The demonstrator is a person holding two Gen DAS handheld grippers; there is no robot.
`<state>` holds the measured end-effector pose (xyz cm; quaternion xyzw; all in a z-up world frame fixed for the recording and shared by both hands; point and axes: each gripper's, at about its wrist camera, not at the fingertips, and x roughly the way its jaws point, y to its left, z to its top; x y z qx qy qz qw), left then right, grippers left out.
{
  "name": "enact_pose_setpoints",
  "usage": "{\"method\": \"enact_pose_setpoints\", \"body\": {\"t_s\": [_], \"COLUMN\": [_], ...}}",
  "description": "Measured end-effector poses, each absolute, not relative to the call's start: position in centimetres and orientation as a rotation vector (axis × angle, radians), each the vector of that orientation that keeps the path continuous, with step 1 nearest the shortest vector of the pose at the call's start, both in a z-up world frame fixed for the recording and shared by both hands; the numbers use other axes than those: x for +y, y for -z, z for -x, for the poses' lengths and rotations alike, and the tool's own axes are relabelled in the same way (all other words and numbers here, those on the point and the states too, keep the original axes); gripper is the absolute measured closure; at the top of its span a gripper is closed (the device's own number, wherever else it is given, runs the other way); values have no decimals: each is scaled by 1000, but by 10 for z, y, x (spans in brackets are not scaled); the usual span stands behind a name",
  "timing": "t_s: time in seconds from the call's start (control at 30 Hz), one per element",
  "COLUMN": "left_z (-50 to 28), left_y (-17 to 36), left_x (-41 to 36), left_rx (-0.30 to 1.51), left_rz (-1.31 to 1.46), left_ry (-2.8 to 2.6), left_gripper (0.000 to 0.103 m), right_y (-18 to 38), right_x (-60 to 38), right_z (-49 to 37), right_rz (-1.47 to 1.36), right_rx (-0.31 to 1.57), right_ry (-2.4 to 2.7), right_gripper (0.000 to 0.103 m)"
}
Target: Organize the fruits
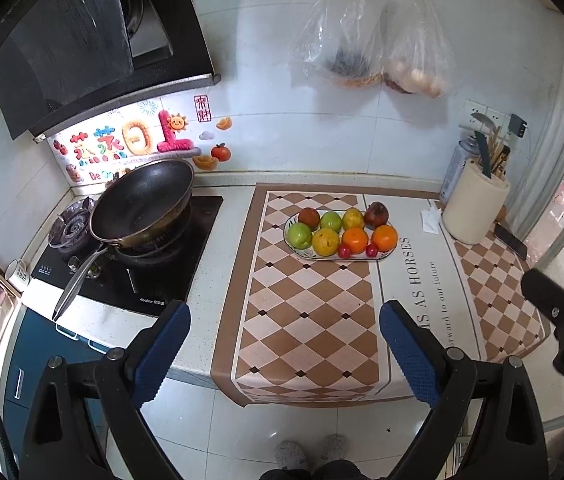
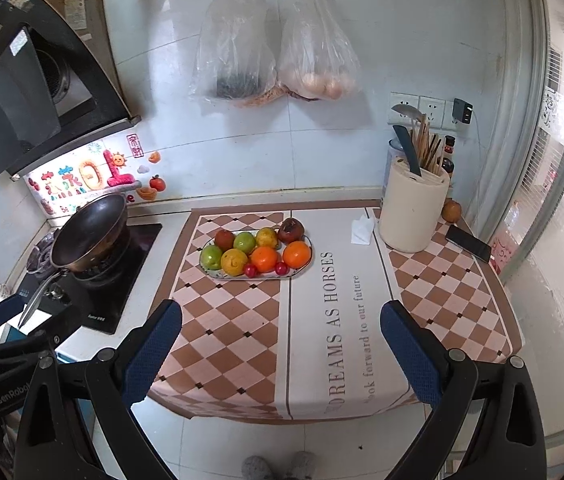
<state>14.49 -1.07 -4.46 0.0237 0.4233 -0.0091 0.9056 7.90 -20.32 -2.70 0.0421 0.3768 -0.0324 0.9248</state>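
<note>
Reaching into the oval plate [image 2: 218, 274] is where trouble most likely starts: the fruits lie packed touching one another, so a wide claw closing on one piece would probably shoulder its neighbours. The two small red fruits [image 2: 281, 268] at the plate's near rim look readiest to roll off onto the checkered mat [image 2: 222, 328]. The round oranges [image 2: 297, 254] may slip from the blue pads [image 2: 150, 356] if gripped off-centre, and the dark, wrinkled fruit [image 2: 290, 230] at the plate's far right looks soft enough to bruise. The wok [image 2: 90, 232], left of the plate, has its handle jutting toward the near edge; a careless sweep of the left arm could catch it.

Both tools hang well back from the plate, out past the mat's near edge and above the floor, pointing toward it. The left gripper [image 1: 283, 350] has its jaws spread wide, holding nothing; the right gripper [image 2: 280, 350] is equally wide and empty, just right of the left one.
</note>
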Motion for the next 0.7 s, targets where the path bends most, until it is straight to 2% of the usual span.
{"method": "enact_pose_setpoints", "body": {"t_s": [0.7], "left_z": [-231], "left_y": [93], "left_x": [-17], "left_rx": [943], "left_rz": [-76], "left_ry": [-17], "left_gripper": [6], "right_y": [92], "right_x": [-212], "right_z": [-176], "right_rz": [-79], "right_rx": [881], "right_ry": [126], "right_gripper": [1]}}
